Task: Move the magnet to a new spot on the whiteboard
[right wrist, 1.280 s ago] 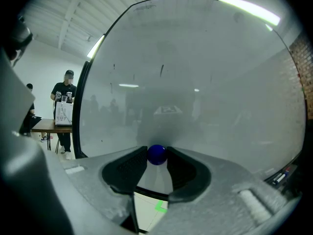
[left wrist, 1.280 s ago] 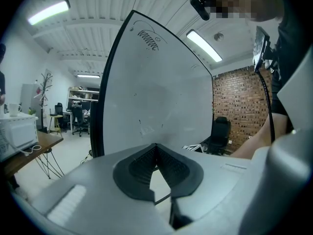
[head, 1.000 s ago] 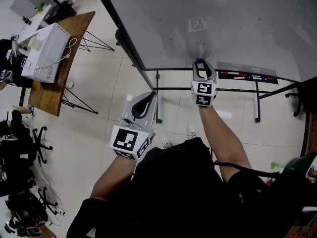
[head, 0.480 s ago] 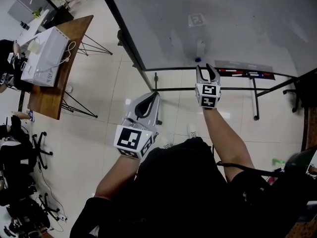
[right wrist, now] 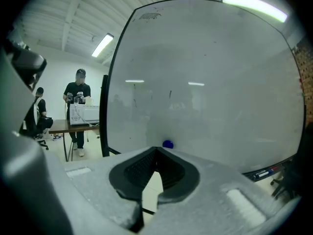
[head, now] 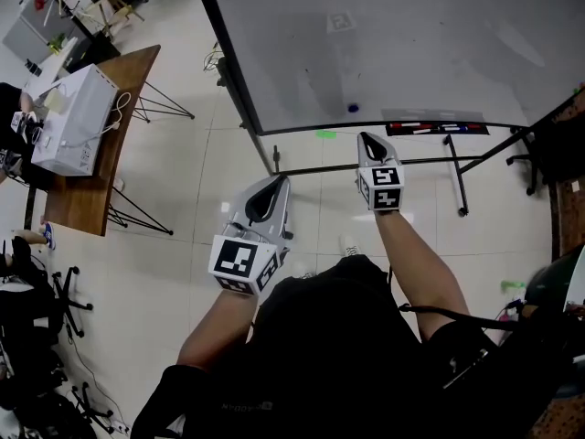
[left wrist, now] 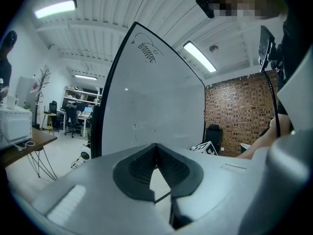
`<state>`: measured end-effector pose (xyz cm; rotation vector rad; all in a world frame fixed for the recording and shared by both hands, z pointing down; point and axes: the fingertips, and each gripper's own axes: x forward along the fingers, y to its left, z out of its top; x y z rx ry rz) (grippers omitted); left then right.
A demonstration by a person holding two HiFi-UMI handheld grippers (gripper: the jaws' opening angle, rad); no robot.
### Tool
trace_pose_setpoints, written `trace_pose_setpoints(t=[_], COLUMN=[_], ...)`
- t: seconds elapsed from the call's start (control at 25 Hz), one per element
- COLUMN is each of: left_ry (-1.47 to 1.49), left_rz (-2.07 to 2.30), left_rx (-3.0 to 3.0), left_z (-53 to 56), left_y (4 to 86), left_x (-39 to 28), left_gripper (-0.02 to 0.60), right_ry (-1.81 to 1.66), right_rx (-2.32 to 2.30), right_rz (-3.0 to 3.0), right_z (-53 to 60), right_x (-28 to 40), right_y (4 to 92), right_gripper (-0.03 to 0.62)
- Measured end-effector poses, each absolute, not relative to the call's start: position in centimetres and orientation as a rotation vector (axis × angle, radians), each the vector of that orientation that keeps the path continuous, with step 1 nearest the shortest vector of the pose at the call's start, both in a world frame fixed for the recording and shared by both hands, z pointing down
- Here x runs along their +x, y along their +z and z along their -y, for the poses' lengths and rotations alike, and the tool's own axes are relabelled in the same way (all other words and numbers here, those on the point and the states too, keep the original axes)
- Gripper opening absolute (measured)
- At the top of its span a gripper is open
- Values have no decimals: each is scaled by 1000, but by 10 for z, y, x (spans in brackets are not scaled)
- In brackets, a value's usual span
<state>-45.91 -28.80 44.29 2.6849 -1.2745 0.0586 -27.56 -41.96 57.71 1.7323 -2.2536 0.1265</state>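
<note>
Magnet (head: 353, 109) is seen stuck low on the whiteboard (head: 439, 35), apart from the right gripper (head: 368, 137), whose jaws have just been closed with nothing between them. Left gripper (head: 272, 184) is likewise clenched and empty.

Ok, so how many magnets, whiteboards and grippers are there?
Blue magnet: 1
Whiteboard: 1
Grippers: 2, the left gripper and the right gripper
Total: 4

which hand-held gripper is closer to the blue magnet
The right hand-held gripper, just below the blue magnet on the whiteboard, its jaws just closed on nothing; the left hand-held gripper hangs farther back.
</note>
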Motion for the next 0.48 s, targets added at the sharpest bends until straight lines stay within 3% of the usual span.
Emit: trace_pose_setpoints(t=[0.48], left_ry=[50], left_rz=[1177], left_rx=[2697], left_z=[281], left_y=[451], left_x=[-447], left_gripper=[15], right_ry=[530], right_rx=[1547], right_rz=[2556], right_z=[324], right_x=[-298], right_y=[510], right_gripper=[6])
